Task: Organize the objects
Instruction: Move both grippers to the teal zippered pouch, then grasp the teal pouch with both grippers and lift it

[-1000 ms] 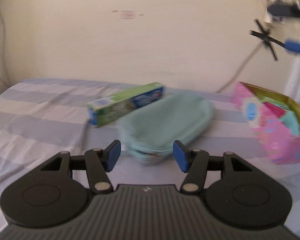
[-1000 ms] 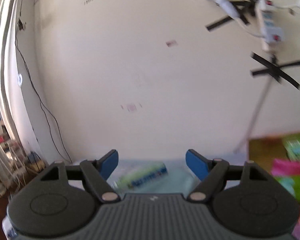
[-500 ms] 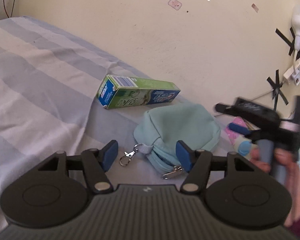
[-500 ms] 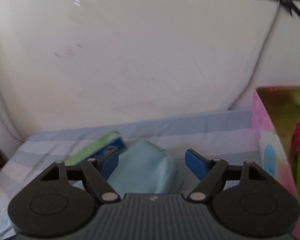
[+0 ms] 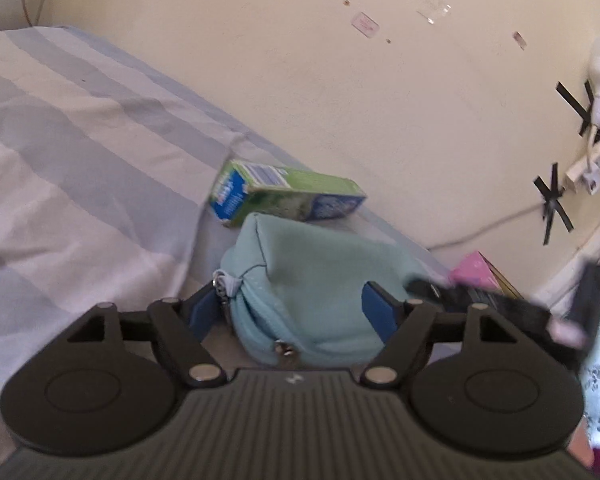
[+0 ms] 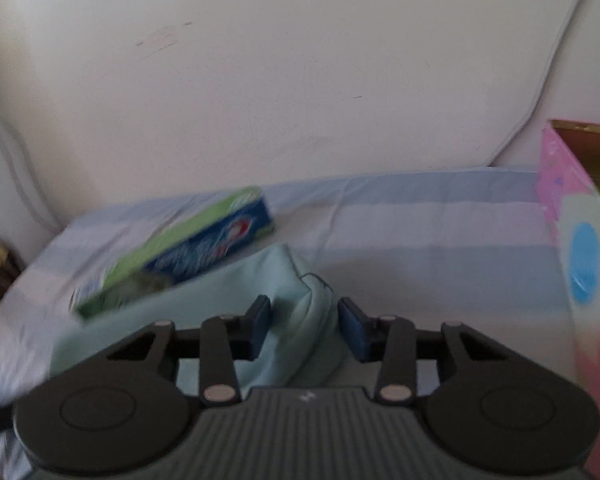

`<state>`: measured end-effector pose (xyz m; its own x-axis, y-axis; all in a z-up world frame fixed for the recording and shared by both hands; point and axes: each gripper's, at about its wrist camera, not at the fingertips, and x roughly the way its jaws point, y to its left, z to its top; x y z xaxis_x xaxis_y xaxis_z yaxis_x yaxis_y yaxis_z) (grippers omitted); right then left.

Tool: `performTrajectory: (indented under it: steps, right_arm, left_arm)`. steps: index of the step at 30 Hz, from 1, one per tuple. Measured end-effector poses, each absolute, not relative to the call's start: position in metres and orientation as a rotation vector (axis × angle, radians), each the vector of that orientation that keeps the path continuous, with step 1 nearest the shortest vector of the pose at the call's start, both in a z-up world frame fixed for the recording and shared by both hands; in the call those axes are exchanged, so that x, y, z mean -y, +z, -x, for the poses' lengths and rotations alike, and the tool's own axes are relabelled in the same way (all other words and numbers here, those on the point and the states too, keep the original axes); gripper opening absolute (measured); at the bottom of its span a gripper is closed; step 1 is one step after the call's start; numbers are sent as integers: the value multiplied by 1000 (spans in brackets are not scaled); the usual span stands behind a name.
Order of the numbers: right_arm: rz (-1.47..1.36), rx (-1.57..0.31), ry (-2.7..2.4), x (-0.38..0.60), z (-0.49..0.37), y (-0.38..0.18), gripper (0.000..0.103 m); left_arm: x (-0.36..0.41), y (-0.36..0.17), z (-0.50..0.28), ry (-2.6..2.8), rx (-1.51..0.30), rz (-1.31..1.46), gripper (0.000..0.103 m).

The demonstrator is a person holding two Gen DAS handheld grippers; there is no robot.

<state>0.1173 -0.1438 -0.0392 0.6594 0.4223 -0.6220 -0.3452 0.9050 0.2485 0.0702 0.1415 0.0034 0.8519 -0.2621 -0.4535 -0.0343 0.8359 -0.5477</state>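
Striped bed sheet (image 5: 80,152) in pale blue and white covers the soft bed, with a plain cream wall (image 5: 340,100) behind it.

Two grippers work here, each with two blue pads. The left gripper (image 5: 296,312) has just been opening its jaws, and they stand spread on both sides of the one soft pouch (image 5: 312,280). Its left pad sits by the zipper end, and its right pad (image 5: 374,312) rests against the pouch's cloth side; I cannot tell if it squeezes. The right gripper (image 6: 304,328) has just been closing its jaws, and they now pinch a bunched corner of the pouch (image 6: 300,300) between them.

That pouch is light teal cloth, puffy and rounded, with a zipper and small metal clips (image 5: 282,350) at its near end. It lies on the sheet, in the middle.

Just behind the pouch and touching it lies one long cardboard toothpaste box (image 5: 284,196), green and blue, flat on its side. To the right of the pouch stands one pink box (image 6: 580,248) with a blue dot and a gold inside. Up on the wall to the right of the pouch, black tape crosses (image 5: 554,208) hold a white cord (image 5: 488,232).
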Motion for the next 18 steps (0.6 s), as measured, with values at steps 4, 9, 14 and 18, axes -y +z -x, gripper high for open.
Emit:
performTrajectory:
  steps: [4, 9, 14, 18]
  right_arm:
    - [-114, -725, 419, 165, -72, -36, 36]
    - [-94, -668, 383, 186, -11, -27, 36]
    - [-124, -616, 330, 228, 46, -31, 36]
    - [-123, -524, 288, 258, 79, -18, 36]
  left_arm:
    - [-143, 4, -67, -113, -544, 577, 65]
    - [-127, 7, -56, -149, -574, 490, 54]
    - [-97, 9, -19, -228, -602, 420, 54]
    - [-74, 21, 2, -293, -560, 426, 53]
